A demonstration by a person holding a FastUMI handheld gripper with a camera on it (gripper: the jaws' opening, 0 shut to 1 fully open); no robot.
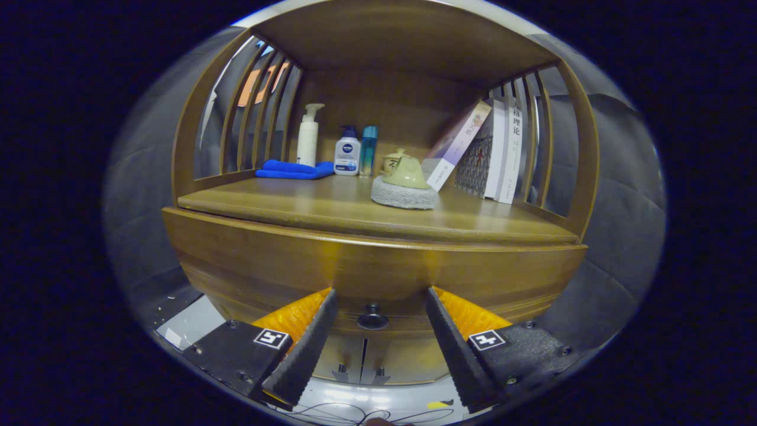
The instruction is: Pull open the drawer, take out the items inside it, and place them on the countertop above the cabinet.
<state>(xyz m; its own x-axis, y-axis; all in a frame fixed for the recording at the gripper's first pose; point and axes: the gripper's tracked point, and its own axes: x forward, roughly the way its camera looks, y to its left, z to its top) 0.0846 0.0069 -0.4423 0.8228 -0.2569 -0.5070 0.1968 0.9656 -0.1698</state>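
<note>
Facing a wooden cabinet (378,266) with a slatted open shelf above a closed drawer (378,278). Going left to right along the countertop (331,207):

- Lying at the far left, close to the side slats: a folded blue cloth (294,170).
- Standing just behind and touching the cloth's right end: a white pump bottle (308,139), upright.
- Standing just beside it: a squat white bottle with a blue cap (347,152), then a slim teal bottle (368,149) next to that, both upright near the back panel.
- Sitting nearer the front, right of centre: a pale green teapot (404,170) resting on a round grey pad (404,195).
- Leaning against the upright ones at the right: a book (458,145), tilted, its lower corner just behind the teapot.
- Standing at the far right against the slats: several more books (502,151), upright.

Below the countertop, showing no gap along the drawer front, so drawer shut and contents hidden. Sitting at the lower middle of that front: a small dark round knob (372,318).

Holding the gripper (375,310) spread wide, left finger (304,349) and right finger (458,349) flanking the knob, neither pressing on it; knob lying between the fingertips, whether level with them or just beyond them cannot be told. Gripping nothing.

Showing beneath the drawer: a pair of lower cabinet doors (364,358), closed.
</note>
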